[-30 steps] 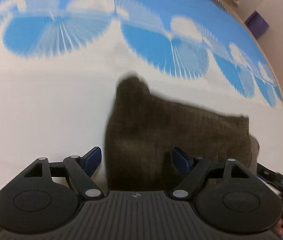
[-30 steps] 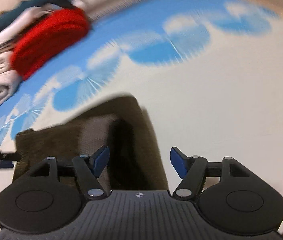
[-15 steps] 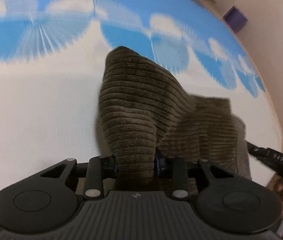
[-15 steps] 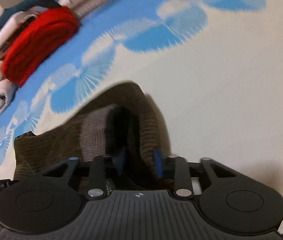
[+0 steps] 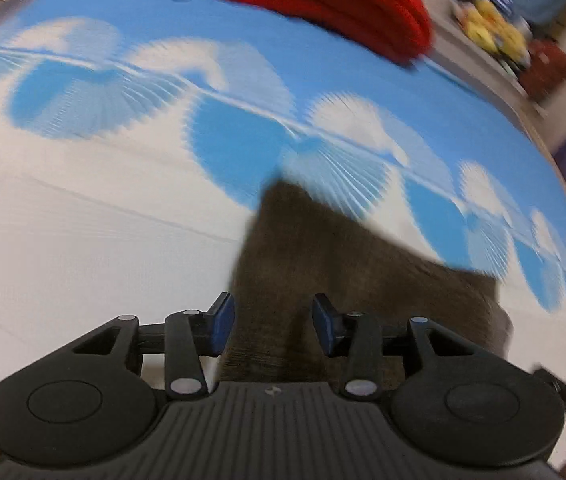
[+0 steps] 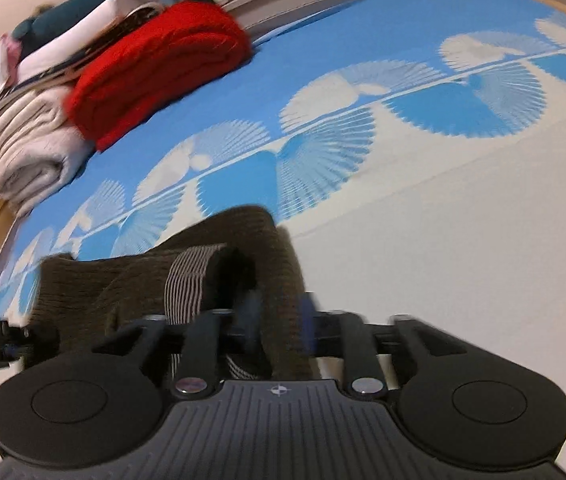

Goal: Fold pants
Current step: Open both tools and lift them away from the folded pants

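pants (image 6: 283, 256) between both opening grippers: right gripper (image 6: 277, 326) pinching brown cloth, left gripper (image 5: 269, 326) spread; no legible writing

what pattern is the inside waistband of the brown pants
Fine light and dark stripes on the waistband lining, clearest in the right wrist view.

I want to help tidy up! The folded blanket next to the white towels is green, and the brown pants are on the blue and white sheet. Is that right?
Almost. The folded blanket beside the white towels is red, not green; the right wrist view shows it clearly. The brown pants do lie on the blue and white sheet.
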Available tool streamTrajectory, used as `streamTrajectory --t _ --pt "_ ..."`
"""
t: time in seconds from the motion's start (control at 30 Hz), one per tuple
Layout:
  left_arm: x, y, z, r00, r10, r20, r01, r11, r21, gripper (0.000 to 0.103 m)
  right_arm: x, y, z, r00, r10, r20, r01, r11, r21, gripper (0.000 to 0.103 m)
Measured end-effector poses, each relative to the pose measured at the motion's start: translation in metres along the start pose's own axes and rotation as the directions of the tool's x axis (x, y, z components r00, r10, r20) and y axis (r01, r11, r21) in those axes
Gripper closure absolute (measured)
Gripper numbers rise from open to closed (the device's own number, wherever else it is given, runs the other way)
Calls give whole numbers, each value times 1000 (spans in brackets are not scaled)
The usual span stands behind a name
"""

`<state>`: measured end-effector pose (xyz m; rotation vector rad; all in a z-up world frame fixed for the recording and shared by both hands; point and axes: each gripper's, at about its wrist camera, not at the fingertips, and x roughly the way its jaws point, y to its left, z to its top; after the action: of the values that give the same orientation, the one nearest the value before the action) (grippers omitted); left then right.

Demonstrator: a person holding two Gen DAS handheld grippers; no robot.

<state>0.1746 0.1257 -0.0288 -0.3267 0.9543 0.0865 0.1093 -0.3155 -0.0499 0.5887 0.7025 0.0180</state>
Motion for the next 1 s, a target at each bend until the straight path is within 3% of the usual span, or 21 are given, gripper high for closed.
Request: streamTrajectory --t 0.1,0.2,0.27,0.33,0.4,0.43,0.47,0.53,0.63,0.7,0.77,0.83,0.93,1.0 --pt "-23 9 1 999 -26 24 25 999 19 56 -4 18 -4 1000 8 2 -8 997 -78 57" --pt "-41 -4 -20 996 -90 -8 90 983 161 56 -16 39 -12 998 53 24 -48 981 -185 56" --pt "-38 -15 -44 996 -50 -70 68 957 282 56 -21 55 -19 997 79 22 -69 957 -281 57" --pt "-21 -21 -70 983 47 -176 28 917 398 55 -20 68 -30 997 80 -5 -77 931 -358 56" --pt "-13 -27 -87 983 109 -146 -25 875 484 48 -2 73 -45 995 -12 -100 -32 904 -425 56" --pt "-17 -30 -91 986 114 -118 -40 866 498 48 9 71 -52 985 -75 -153 -1 895 -446 49" --pt "-23 -30 -92 989 115 -96 -54 870 490 48 14 66 -57 979 -104 -174 19 903 -429 45" --pt "-46 -30 -95 989 146 -20 -120 874 471 47 3 60 -49 983 -96 -157 38 940 -338 46" --pt "-93 -31 -110 984 130 121 -170 888 427 21 -39 67 -40 999 -39 -39 25 950 -313 45" --pt "-124 -33 -124 979 72 192 -145 904 403 15 -73 76 -39 998 1 60 20 939 -344 34" --pt "-151 -40 -143 965 48 259 -151 906 394 12 -103 84 -43 989 35 147 22 929 -369 10" --pt "-172 -50 -164 945 45 325 -174 908 381 12 -126 91 -53 978 47 205 37 921 -389 6" --pt "-185 -61 -189 938 45 343 -169 925 340 12 -147 95 -81 973 76 218 31 893 -449 6" --pt "-178 -63 -206 952 44 303 -144 938 317 11 -148 95 -98 980 49 195 46 891 -453 6"
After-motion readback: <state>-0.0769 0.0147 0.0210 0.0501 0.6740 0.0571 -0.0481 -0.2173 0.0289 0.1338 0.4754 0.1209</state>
